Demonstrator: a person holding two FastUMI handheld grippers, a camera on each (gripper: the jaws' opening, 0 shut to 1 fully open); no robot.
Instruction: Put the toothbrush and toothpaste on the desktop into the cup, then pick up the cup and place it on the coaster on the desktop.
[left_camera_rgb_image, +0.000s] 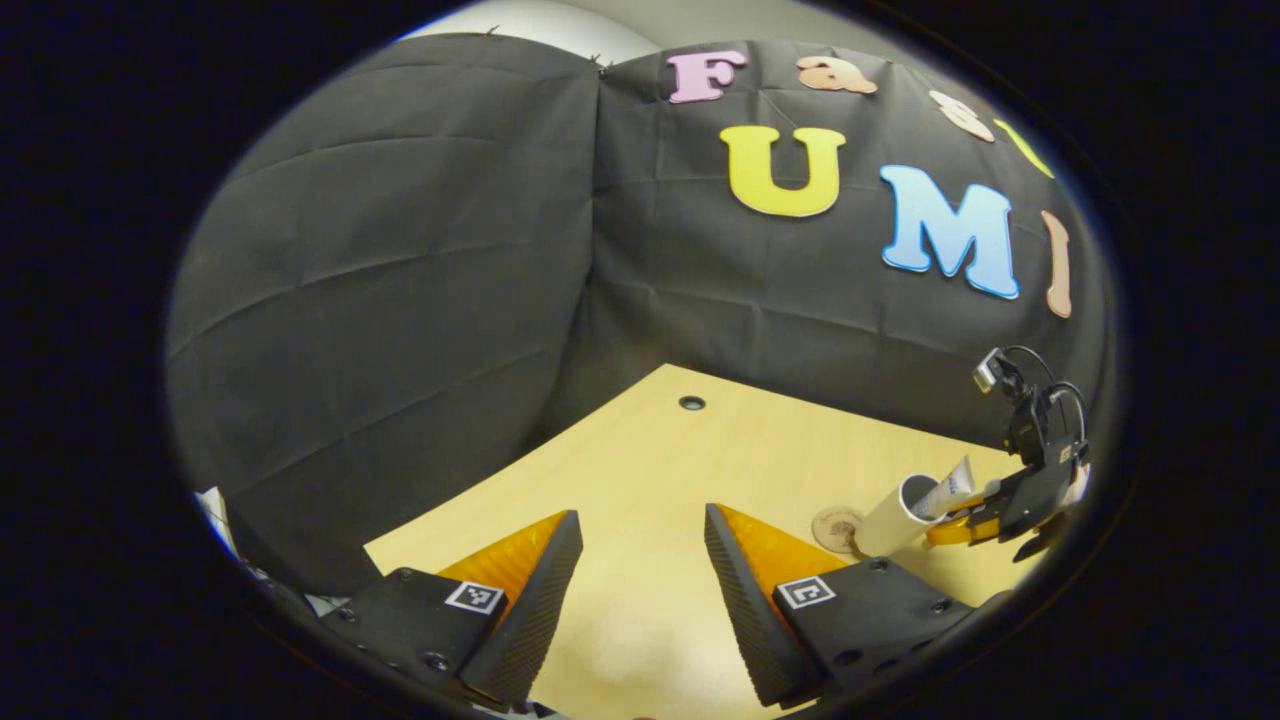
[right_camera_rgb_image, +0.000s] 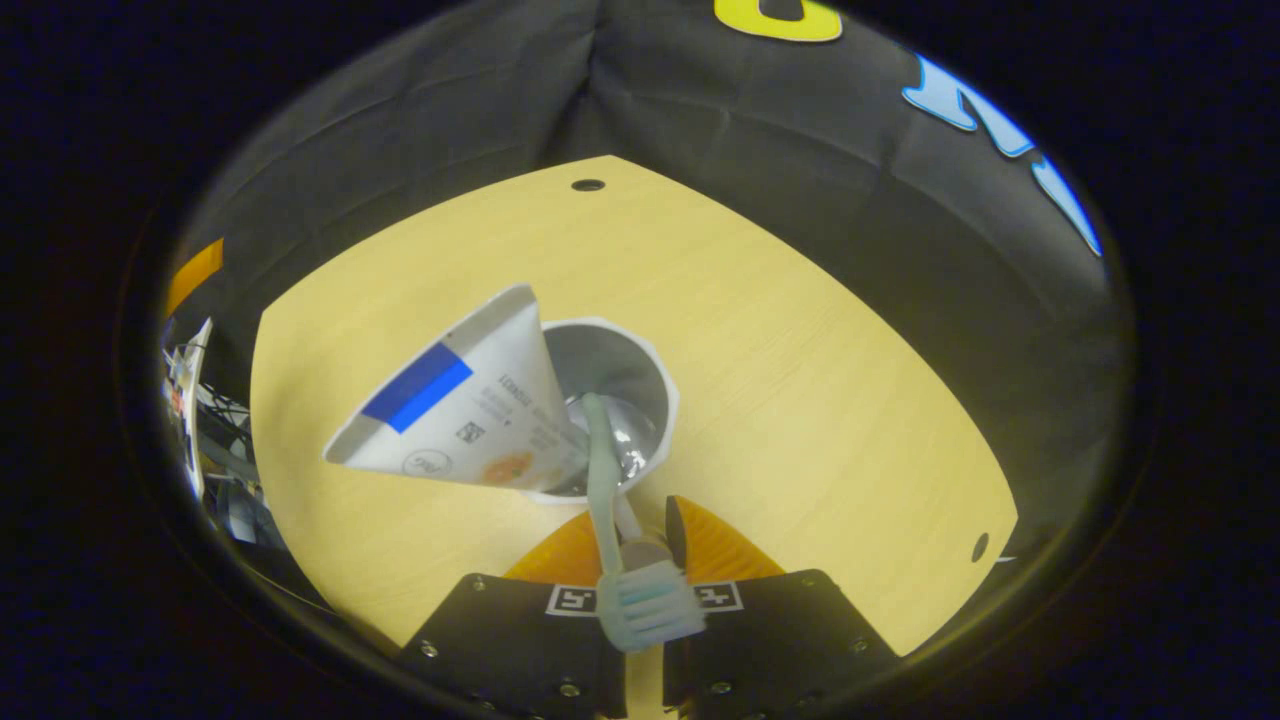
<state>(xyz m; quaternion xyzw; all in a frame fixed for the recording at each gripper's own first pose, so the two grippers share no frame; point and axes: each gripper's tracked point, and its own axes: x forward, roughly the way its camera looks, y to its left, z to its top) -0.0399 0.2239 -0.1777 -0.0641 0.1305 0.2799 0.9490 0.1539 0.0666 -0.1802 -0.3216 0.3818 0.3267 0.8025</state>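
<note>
The toothbrush (right_camera_rgb_image: 603, 470) runs lengthwise from the right tongs (right_camera_rgb_image: 645, 535) down into the white cup (right_camera_rgb_image: 655, 375), handle end low inside the cup and bristle head (right_camera_rgb_image: 650, 605) up nearest the camera, so its long axis lies almost along the tongs' own fingers. It is pale green with a slim stem and a broad head of light bristles. The toothpaste (right_camera_rgb_image: 465, 410) stands in the same cup, cap end down and its flat crimped end flaring up and out past the rim toward the desk's (right_camera_rgb_image: 800, 380) left edge; the tube is white with a blue patch. The right tongs are drawn nearly together, both fingers pressing the toothbrush neck just above the cup rim. In the left gripper view the cup (left_camera_rgb_image: 893, 520) stands near the desk's right edge, just beside the round coaster (left_camera_rgb_image: 836, 528), with the right tongs (left_camera_rgb_image: 985, 522) tilted over it. The left tongs (left_camera_rgb_image: 640, 555) gape wide, holding nothing, above bare desk.
</note>
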